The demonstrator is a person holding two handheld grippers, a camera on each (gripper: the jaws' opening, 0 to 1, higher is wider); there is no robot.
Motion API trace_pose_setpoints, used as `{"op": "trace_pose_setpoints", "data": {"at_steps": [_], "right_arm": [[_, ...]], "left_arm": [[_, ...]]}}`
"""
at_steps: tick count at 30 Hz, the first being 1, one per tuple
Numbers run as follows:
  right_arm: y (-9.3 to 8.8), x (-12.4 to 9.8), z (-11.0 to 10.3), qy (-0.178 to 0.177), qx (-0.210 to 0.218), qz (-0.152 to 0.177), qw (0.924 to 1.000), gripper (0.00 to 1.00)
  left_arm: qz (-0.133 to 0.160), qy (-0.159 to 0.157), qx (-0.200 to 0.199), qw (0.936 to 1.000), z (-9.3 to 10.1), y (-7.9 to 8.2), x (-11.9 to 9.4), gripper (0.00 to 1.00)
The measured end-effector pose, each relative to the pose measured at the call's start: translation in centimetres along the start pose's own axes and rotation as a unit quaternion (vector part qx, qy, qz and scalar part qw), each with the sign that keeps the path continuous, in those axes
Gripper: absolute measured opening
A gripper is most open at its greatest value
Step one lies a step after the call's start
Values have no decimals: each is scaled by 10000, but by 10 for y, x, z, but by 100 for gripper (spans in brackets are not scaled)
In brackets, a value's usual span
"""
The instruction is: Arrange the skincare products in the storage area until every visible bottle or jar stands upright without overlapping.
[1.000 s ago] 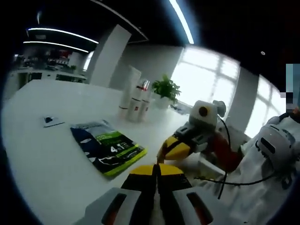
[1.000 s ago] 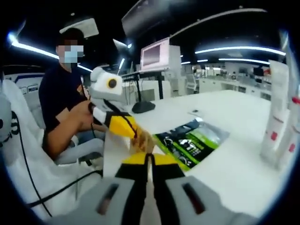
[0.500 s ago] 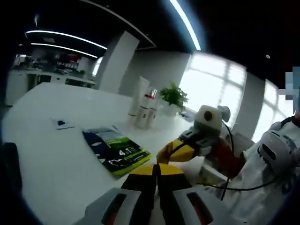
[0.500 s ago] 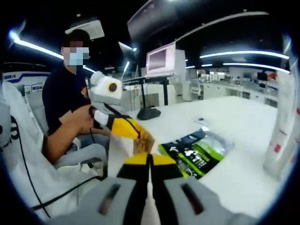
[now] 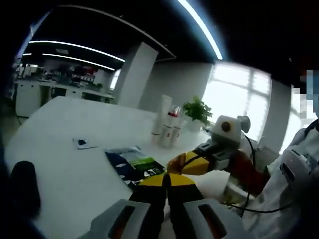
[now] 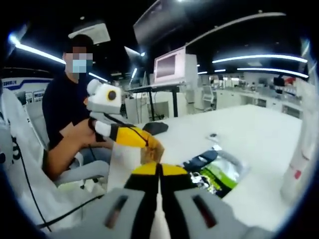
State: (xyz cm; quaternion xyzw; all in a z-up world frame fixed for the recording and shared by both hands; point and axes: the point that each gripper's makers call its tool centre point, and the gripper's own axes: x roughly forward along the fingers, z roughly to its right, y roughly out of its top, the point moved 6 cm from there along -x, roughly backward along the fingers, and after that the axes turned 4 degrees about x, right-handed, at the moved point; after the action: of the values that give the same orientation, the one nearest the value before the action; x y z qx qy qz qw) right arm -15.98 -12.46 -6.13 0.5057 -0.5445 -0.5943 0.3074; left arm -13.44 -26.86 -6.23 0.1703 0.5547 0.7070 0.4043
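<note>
Far across the white table (image 5: 70,164), a tall white tube (image 5: 163,114) and two shorter white bottles with red caps (image 5: 172,130) stand upright close together. In the right gripper view, one white tube with a red mark (image 6: 299,159) rises at the right edge. My left gripper (image 5: 167,181) is shut with nothing between its yellow tips, low over the table's near edge. My right gripper (image 6: 159,172) is shut too and holds nothing. Each appears in the other's view, the right gripper (image 5: 173,163) and the left gripper (image 6: 151,151) nearly tip to tip, well short of the bottles.
A dark and green flat packet (image 5: 135,167) lies on the table between the grippers and the bottles. A small card (image 5: 82,143) lies left of it. A potted plant (image 5: 198,112) stands behind the bottles. A dark rounded object (image 5: 25,186) sits at the left. A person (image 6: 67,107) sits by the table edge.
Both views have shifted as the hands drew back and turned. The packet and bottles look smaller and farther, and a dark object has come into the left gripper view. Both grippers stay shut.
</note>
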Motion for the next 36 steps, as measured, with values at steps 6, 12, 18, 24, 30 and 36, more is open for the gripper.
{"op": "trace_pose_setpoints", "data": {"at_steps": [6, 12, 18, 24, 30, 36], "right_arm": [[8, 11, 7, 85, -2, 70, 9999, 0], [16, 22, 17, 77, -35, 87, 9999, 0], [23, 35, 19, 82, -204, -117, 9997, 0], [22, 49, 30, 169, -34, -227, 9996, 0], [20, 65, 44, 358, 429, -257, 9981, 0], [18, 82, 55, 443, 675, -434, 9958, 0]], "left_arm": [[190, 336, 376, 9985, -11, 12, 0, 0], [201, 534, 448, 9974, -18, 16, -1, 0], [298, 649, 211, 9972, -28, 16, -5, 0], [220, 862, 231, 9958, -38, 15, -5, 0], [258, 1114, 157, 9933, -55, 15, -5, 0], [162, 1340, -29, 9908, -71, 15, -2, 0]]}}
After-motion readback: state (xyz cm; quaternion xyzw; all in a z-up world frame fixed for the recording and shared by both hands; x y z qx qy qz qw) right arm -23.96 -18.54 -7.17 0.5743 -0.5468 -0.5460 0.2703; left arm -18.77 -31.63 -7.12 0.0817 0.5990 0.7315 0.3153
